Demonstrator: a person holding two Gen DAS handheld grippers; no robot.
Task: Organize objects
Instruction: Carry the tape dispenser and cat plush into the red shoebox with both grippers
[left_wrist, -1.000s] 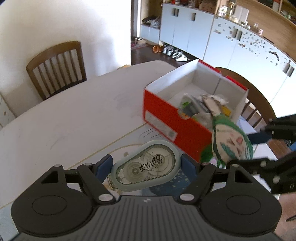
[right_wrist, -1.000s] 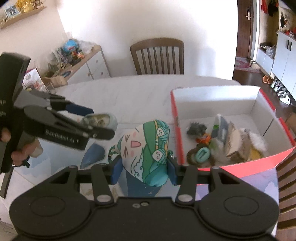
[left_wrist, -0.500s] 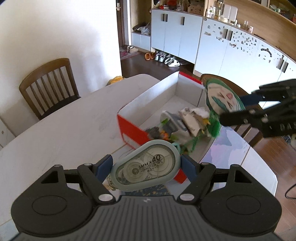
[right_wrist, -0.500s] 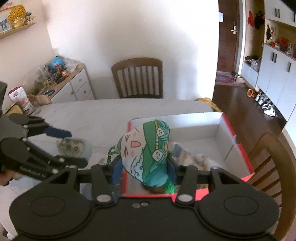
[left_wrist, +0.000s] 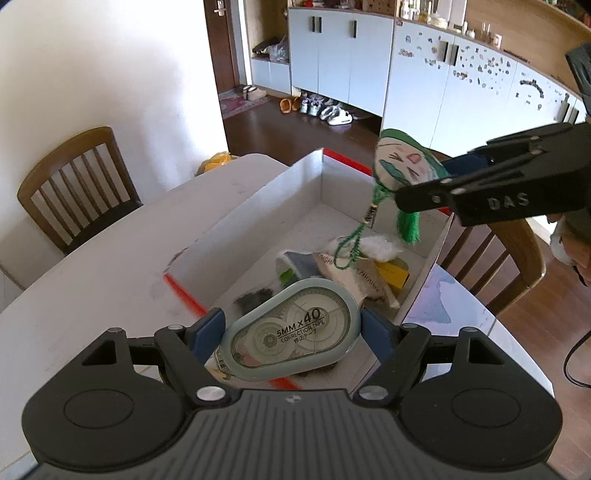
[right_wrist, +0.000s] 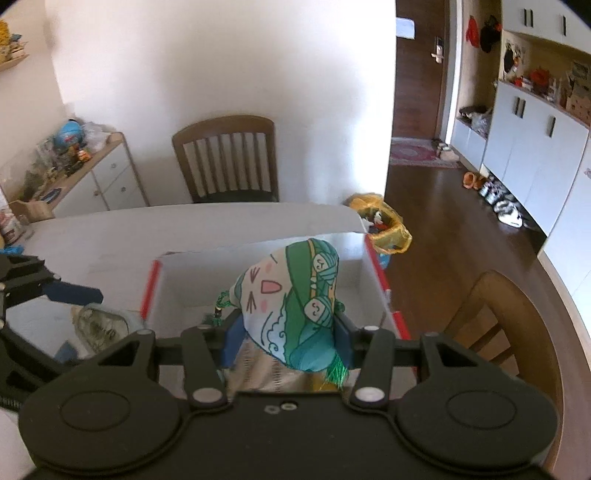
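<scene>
Both jaws grip: left gripper (left_wrist: 291, 330) pinches the correction tape (left_wrist: 291, 334), right gripper (right_wrist: 286, 341) pinches the cloth pouch (right_wrist: 295, 306). Vs a sec ago, both have swung from beside the red box (left_wrist: 258, 192) to above it, so drops look imminent. White table (left_wrist: 92, 258), wooden chair (right_wrist: 225, 158), cabinets (left_wrist: 340, 51) behind.

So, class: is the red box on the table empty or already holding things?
Holding things. The red box has a small pile on its floor.
</scene>
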